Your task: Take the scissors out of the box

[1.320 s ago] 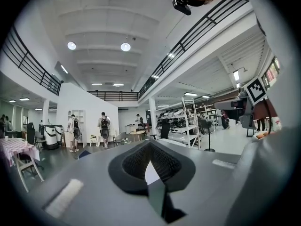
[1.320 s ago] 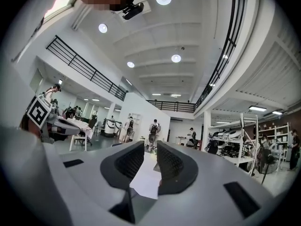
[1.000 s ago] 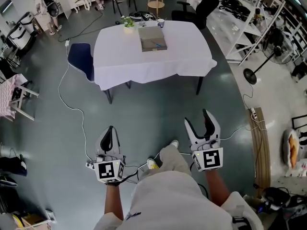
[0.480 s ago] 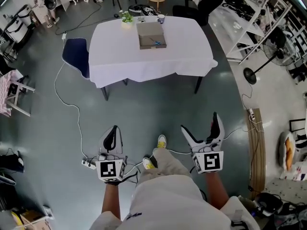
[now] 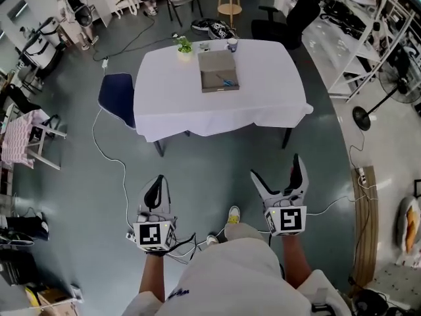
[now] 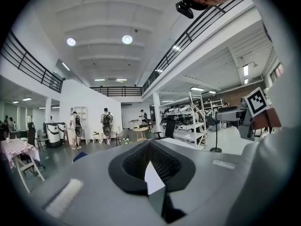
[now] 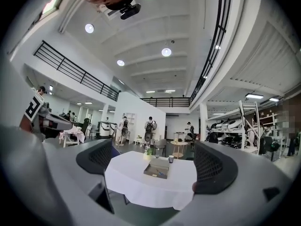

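The right gripper [image 5: 276,170] has its jaws wide, just been opening, with nothing between them. It is over the floor [image 5: 217,157], well short of the table's [image 5: 263,94] near edge. The left gripper [image 5: 156,184] is beside it with jaws together, empty. Both point toward the table. The box [image 5: 214,68] sits open toward the table's far edge, about mid-width. The scissors [image 5: 227,81] lie inside the box in its near right part, well apart from both grippers.
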